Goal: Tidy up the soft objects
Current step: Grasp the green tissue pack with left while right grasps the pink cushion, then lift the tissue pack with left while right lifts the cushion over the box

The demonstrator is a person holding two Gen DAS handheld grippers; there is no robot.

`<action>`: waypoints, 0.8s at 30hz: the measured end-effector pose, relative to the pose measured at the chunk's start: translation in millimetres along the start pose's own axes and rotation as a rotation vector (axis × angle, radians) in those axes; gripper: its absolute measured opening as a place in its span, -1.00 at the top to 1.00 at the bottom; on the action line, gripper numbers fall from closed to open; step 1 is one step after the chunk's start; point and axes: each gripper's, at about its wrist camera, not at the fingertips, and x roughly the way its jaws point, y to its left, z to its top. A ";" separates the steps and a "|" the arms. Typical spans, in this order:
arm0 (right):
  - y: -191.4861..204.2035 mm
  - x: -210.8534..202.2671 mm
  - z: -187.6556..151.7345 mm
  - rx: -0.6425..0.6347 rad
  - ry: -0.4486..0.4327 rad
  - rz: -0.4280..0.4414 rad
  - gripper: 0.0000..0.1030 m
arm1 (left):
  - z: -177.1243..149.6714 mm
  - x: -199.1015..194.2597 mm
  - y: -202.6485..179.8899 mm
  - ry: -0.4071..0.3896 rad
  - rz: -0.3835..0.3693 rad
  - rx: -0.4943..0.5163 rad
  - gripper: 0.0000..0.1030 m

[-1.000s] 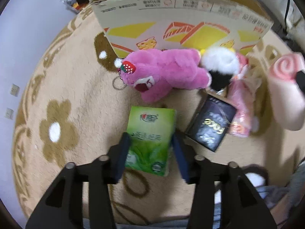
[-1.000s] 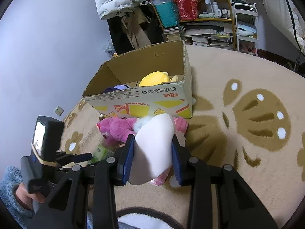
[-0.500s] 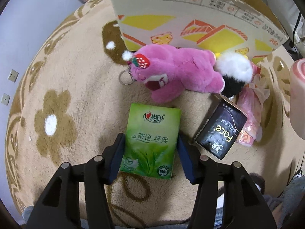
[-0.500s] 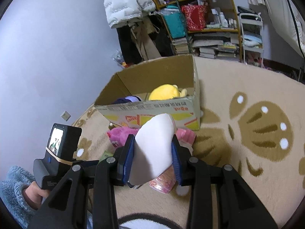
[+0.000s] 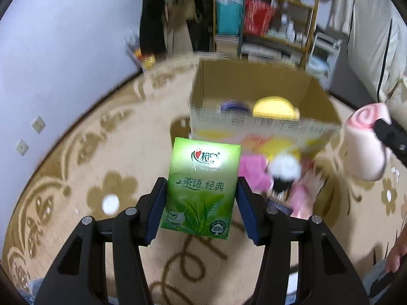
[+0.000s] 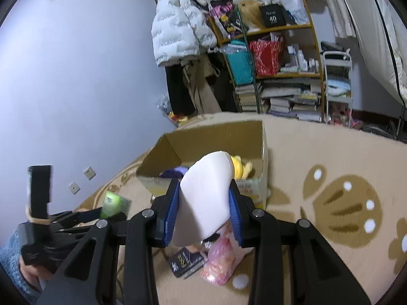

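My left gripper (image 5: 201, 203) is shut on a green tissue pack (image 5: 201, 185), held upright in the air above the rug. My right gripper (image 6: 203, 209) is shut on a white and pink roll-shaped plush (image 6: 204, 198); the same plush (image 5: 363, 147) shows at the right of the left wrist view. Ahead stands an open cardboard box (image 6: 211, 139) holding a yellow plush (image 6: 243, 169) and a purple item (image 6: 175, 172). In front of the box lie a pink plush bear (image 5: 254, 171), a white and black pompom (image 5: 283, 171), a black packet (image 6: 187, 260) and a pink bag (image 6: 221, 264).
A beige rug with brown flowers (image 6: 343, 203) covers the floor. Behind the box stand a cluttered shelf (image 6: 279, 76) with books and bags, hanging coats (image 6: 178, 30) and a white trolley (image 6: 337, 84). A purple wall (image 6: 76, 76) runs along the left.
The left gripper closed on the green pack and lifted it off the rug, tilting up so the box interior and shelf come into view. The right gripper rose with its plush.
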 end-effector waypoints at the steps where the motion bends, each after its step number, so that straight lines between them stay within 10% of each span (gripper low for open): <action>1: 0.4 -0.4 2.4 -0.005 -0.009 -0.002 0.26 | 2.7 -6.6 -1.0 -0.038 0.012 0.007 -0.02; 11: 4.2 16.2 29.3 -0.070 -0.063 -0.051 0.25 | 33.5 -37.8 -9.7 -0.233 0.011 0.057 -0.03; 24: 6.0 43.1 49.9 -0.153 -0.086 -0.056 0.23 | 84.2 -15.3 -20.7 -0.295 0.023 0.113 -0.03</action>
